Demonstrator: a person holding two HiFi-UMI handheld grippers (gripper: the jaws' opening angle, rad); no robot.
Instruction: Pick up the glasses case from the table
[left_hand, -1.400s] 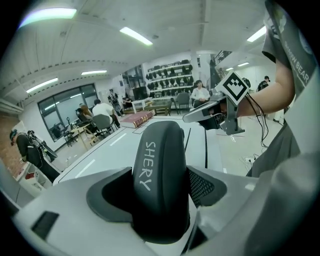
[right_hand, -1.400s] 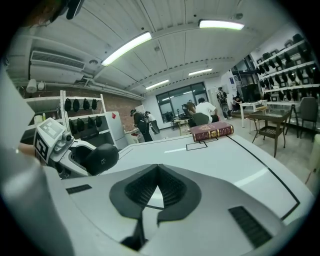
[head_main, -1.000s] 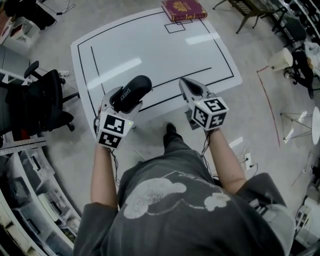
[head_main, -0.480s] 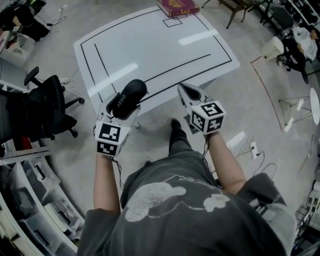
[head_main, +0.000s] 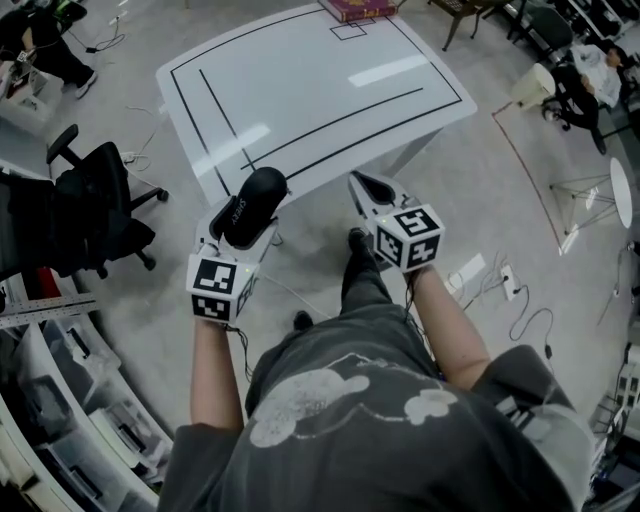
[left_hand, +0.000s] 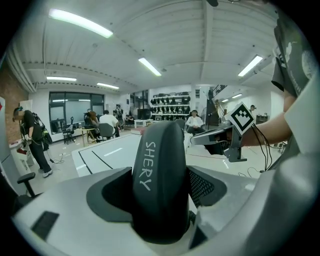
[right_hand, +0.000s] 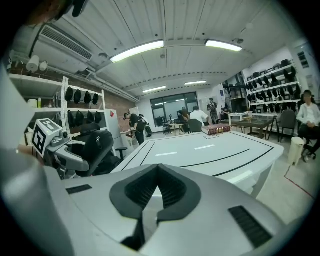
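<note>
A black oblong glasses case (head_main: 250, 204) with white lettering sits clamped between the jaws of my left gripper (head_main: 243, 212); it fills the middle of the left gripper view as the case (left_hand: 160, 180), held in the air off the near edge of the white table (head_main: 310, 90). My right gripper (head_main: 368, 190) is shut with nothing in it, also off the table's near edge; its jaws (right_hand: 156, 192) meet in the right gripper view. Both grippers hang over the floor in front of the person.
The white table (right_hand: 215, 150) carries black taped lines and a dark red book (head_main: 352, 8) at its far edge. A black office chair (head_main: 95, 205) stands to the left, shelves at lower left, cables and a power strip (head_main: 470, 272) on the floor right.
Both grippers have drawn back from the table toward the person, the left one carrying the glasses case. The table now lies farther ahead.
</note>
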